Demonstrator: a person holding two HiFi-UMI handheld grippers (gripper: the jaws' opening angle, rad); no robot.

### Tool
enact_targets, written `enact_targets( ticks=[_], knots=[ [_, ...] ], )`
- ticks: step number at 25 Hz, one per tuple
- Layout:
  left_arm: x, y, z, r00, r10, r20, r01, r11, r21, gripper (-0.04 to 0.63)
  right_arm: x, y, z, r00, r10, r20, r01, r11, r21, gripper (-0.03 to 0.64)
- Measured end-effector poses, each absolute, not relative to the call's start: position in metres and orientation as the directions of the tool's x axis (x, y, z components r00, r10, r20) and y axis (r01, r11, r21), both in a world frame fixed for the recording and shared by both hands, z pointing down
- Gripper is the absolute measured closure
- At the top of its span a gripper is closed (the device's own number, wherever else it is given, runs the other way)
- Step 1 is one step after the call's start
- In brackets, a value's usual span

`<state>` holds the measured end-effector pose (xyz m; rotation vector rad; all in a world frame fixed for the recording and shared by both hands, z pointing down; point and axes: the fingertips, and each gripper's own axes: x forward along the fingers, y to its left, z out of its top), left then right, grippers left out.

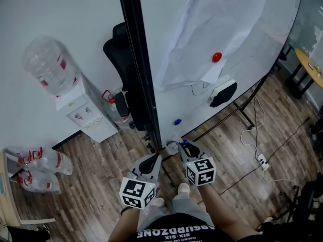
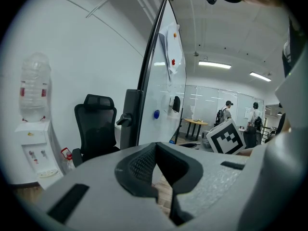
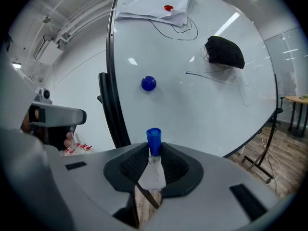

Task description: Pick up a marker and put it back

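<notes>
Office room with wood floor (image 1: 101, 160). Whiteboard (image 1: 176, 100) on a wheeled stand across the upper right of the head view, bearing a paper sheet (image 1: 202, 29), a red magnet (image 1: 217, 57), a blue magnet (image 1: 177, 121) and a black eraser (image 1: 223, 92). Water dispenser (image 1: 83, 110) at left, office chair (image 1: 121, 49) behind the board's dark edge post.

Right gripper (image 3: 154, 153): lower centre of the head view, close to the board's bottom edge, jaws pinching the marker (image 3: 154, 141), blue cap standing up past the pads.

Left gripper (image 2: 157, 148): just left of the right one, pads pressed together, nothing between them.

Progress, as judged: grasp made, so pick-up roughly half done. Not clear whether already lifted free of its resting place. Lift and return both apparently outstanding.
</notes>
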<state>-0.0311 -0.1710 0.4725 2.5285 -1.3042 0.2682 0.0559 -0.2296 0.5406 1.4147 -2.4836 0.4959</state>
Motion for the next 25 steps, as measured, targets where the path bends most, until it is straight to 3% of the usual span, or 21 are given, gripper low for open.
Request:
enact_targets(
  ticks=[25],
  knots=[
    [-0.033,-0.170,0.459,0.587,-0.766,0.262,-0.809,-0.568,0.152,0.588,0.052,-0.228,0.502,-0.504,-0.814,0.289,-0.863,0.482,-0.150,0.541]
  ],
)
